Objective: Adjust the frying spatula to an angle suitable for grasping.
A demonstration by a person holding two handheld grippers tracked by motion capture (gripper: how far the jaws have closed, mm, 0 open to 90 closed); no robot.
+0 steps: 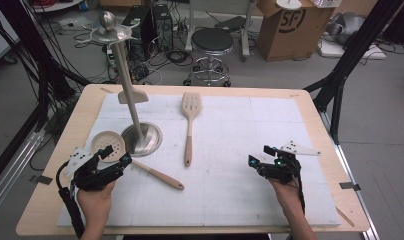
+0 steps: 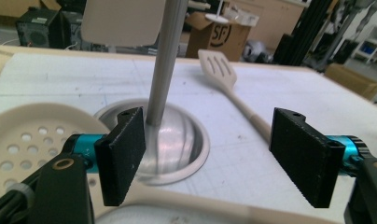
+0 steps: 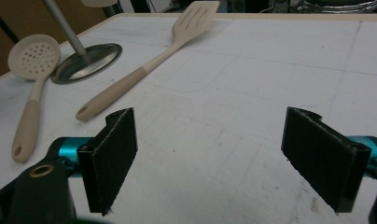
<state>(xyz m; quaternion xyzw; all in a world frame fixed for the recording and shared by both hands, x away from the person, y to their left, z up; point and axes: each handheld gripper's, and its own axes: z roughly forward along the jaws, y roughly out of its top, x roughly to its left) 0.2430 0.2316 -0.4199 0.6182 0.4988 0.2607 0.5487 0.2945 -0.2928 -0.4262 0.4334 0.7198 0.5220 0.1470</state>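
Beige skimmer (image 1: 108, 144), left tool (image 1: 114, 156) open above it

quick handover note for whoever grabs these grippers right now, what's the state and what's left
Left gripper: open, holding nothing, jaws over the skimmer where its head meets the handle.
Right gripper: open, holding nothing, above bare mat at the right.
Skimmer lies flat beside the stand's base. Slotted spatula lies flat mid-mat. A third utensil already hangs on the stand.
Done: nothing gripped yet.
Left, probably: close on the skimmer and hang it on the stand, then the spatula.
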